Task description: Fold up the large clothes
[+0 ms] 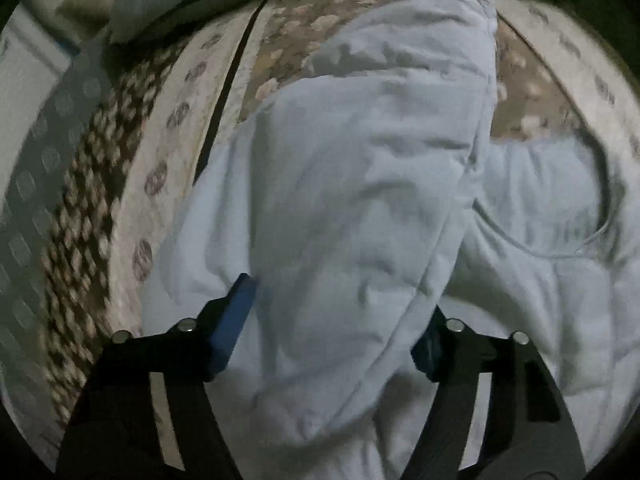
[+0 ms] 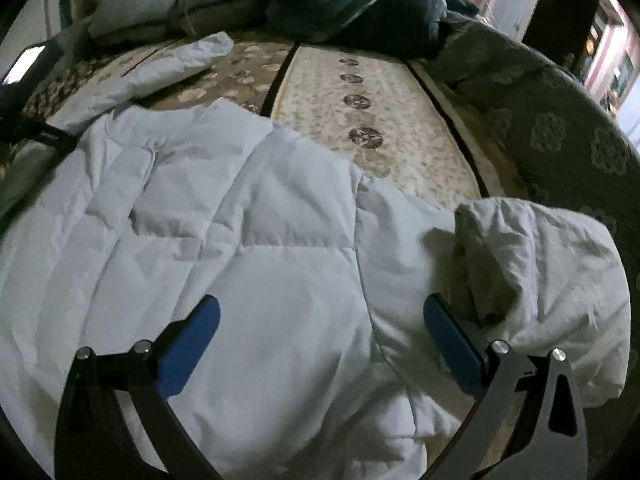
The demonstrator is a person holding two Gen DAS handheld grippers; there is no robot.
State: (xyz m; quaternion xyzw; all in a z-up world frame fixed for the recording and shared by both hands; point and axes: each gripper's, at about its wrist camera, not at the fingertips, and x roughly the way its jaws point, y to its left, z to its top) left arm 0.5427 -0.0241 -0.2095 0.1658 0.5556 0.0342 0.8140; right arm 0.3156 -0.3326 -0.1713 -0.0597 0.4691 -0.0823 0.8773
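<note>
Left wrist view: the left gripper straddles the jacket's sleeve, which runs lengthwise from bottom centre to upper right; pads flank it, grip uncertain.

Right wrist view: the right gripper hangs unclenched over the jacket, filling lower frame on the bed.

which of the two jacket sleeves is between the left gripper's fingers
The sleeve lying stretched out toward the bed's far end. It runs between the left gripper's fingers; the other sleeve lies crumpled beside the right gripper.
</note>
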